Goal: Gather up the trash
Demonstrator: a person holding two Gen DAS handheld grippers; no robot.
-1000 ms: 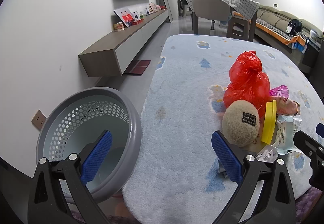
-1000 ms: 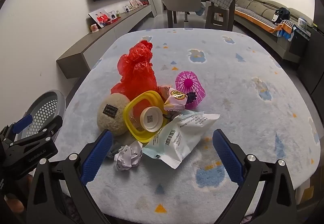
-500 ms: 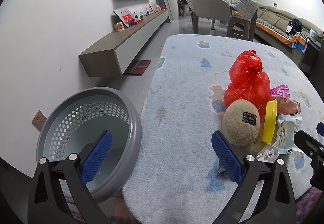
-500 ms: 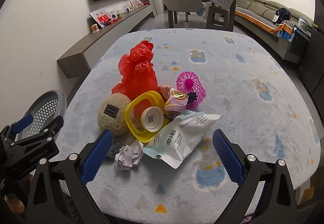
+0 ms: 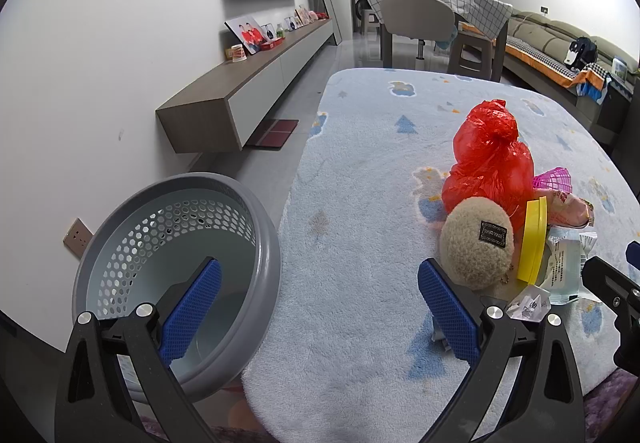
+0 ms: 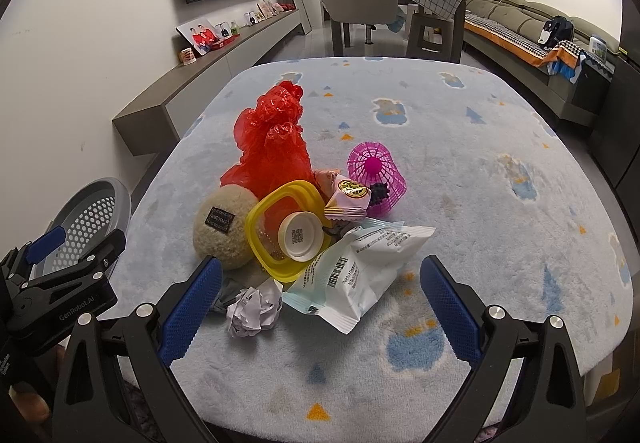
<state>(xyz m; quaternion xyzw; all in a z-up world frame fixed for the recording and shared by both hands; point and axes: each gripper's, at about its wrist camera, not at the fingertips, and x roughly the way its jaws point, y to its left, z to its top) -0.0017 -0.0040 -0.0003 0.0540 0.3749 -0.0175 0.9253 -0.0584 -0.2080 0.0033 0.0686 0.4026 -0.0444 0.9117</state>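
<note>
A heap of trash lies on the blue fleece-covered table point(image 6: 460, 171): a red plastic bag point(image 6: 272, 147), a beige fuzzy pouch point(image 6: 222, 227), a yellow lid frame point(image 6: 276, 219) with a white cap point(image 6: 300, 237), a pink net point(image 6: 374, 173), a pink wrapper point(image 6: 348, 199), a white packet point(image 6: 356, 271) and a crumpled paper ball point(image 6: 254, 309). My right gripper point(image 6: 318, 311) is open just in front of the heap, holding nothing. My left gripper point(image 5: 318, 311) is open too, between the grey perforated basket point(image 5: 176, 255) and the beige fuzzy pouch point(image 5: 476, 243).
The basket stands off the table's left edge, by the white wall. A low wall cabinet point(image 5: 248, 91) runs along the left. A chair point(image 6: 360, 9), a checked-cloth table and a sofa point(image 6: 532, 39) stand at the back. A hand shows at the lower left of the right wrist view.
Both grippers stay open. The right wrist view has shifted very slightly nearer the heap; the left is nearly unchanged.
</note>
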